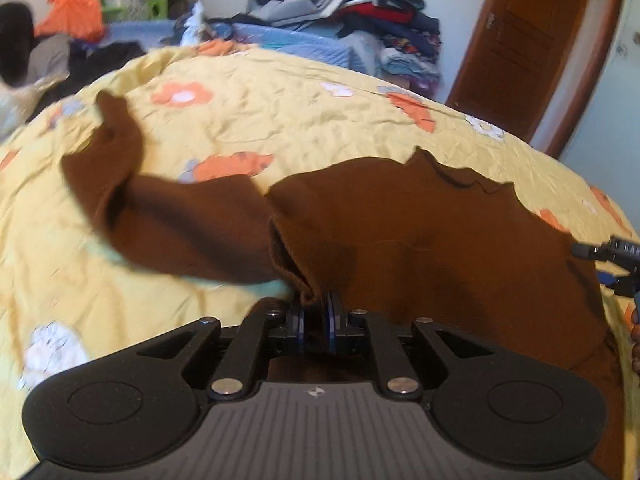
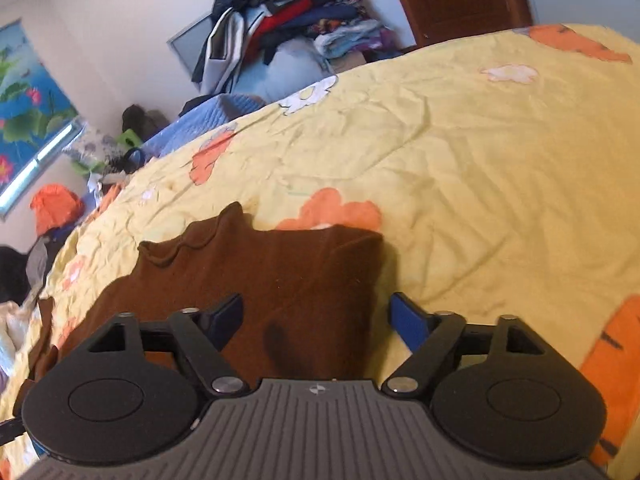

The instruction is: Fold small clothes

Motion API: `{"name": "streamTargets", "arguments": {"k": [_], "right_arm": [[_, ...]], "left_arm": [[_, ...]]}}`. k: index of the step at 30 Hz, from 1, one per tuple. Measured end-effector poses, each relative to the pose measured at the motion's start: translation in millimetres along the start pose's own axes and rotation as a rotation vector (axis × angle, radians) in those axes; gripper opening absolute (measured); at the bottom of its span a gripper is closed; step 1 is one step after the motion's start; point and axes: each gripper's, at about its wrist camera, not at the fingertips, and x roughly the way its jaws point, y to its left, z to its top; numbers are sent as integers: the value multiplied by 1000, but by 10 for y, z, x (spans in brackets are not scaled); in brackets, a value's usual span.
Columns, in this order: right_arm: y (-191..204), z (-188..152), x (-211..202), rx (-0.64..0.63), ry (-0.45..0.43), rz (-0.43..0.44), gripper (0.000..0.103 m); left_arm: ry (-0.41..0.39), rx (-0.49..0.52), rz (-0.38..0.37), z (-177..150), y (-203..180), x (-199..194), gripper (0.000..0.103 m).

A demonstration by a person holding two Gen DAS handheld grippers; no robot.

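Note:
A small brown long-sleeved top (image 1: 420, 232) lies on a yellow flowered bedspread (image 1: 280, 120). My left gripper (image 1: 316, 312) is shut on a bunched fold of the top near the armpit. The left sleeve (image 1: 160, 216) hangs out to the left, lifted and blurred. In the right wrist view the top (image 2: 288, 292) lies flat with its wavy collar (image 2: 192, 244) at the far left. My right gripper (image 2: 318, 320) is open just above the top's right side, holding nothing. The right gripper also shows at the right edge of the left wrist view (image 1: 616, 264).
A tall heap of clothes (image 1: 360, 20) stands behind the bed, with blue quilts (image 1: 280, 40) beside it. A brown door (image 1: 520, 40) is at the far right. An orange bag (image 1: 72, 20) and dark clothes lie at the far left.

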Motion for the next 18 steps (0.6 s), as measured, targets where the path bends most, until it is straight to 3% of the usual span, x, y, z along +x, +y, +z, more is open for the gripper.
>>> {"name": "streamTargets", "arguments": {"k": [6, 11, 12, 14, 18], "right_arm": [[-34, -73, -75, -6, -19, 23, 74], [-33, -100, -83, 10, -32, 22, 73], [-44, -92, -83, 18, -32, 20, 70], [-97, -61, -79, 51, -12, 25, 16], [-186, 11, -336, 74, -119, 36, 14]], "left_arm": [[-19, -178, -112, 126, 357, -150, 11], [18, -140, -107, 186, 255, 36, 11], [10, -119, -96, 194, 219, 51, 11], [-67, -42, -61, 217, 104, -39, 7], [-295, 143, -23, 299, -175, -457, 6]]}}
